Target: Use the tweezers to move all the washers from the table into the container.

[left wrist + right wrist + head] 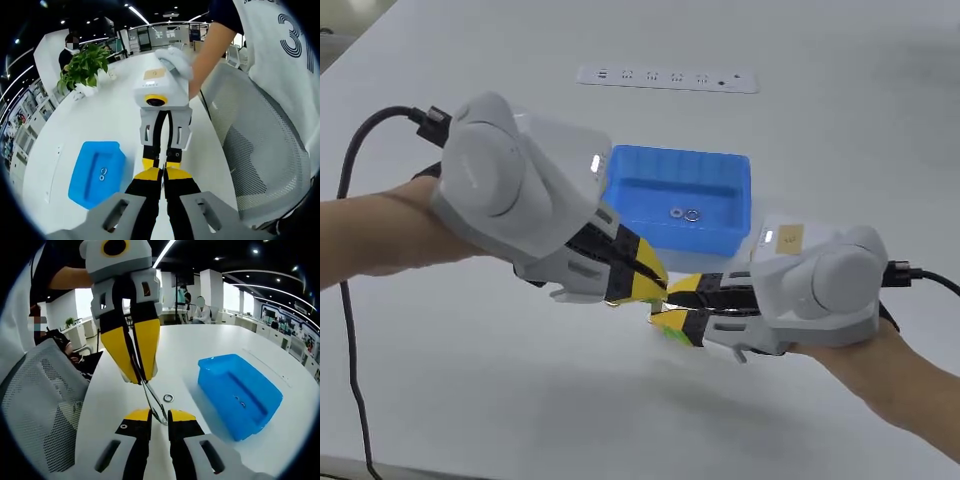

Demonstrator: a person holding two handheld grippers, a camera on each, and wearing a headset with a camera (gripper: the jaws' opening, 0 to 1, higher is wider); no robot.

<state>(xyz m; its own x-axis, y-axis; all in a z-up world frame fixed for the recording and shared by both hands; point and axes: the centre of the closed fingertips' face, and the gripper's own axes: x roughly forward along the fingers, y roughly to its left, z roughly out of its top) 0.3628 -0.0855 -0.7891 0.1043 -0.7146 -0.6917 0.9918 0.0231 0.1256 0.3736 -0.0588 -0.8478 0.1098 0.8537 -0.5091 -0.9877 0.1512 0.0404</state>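
The left hand-held gripper (139, 375) has its jaws clamped together on the tweezers (150, 396), which slant down to the counter (200, 342). Their tips reach between the nearly closed jaws of the right hand-held gripper (159, 415); whether those jaws press them cannot be told. One washer (168, 398) lies on the counter just beside the tweezers. Two more washers (685, 214) lie inside the blue container (720, 162).
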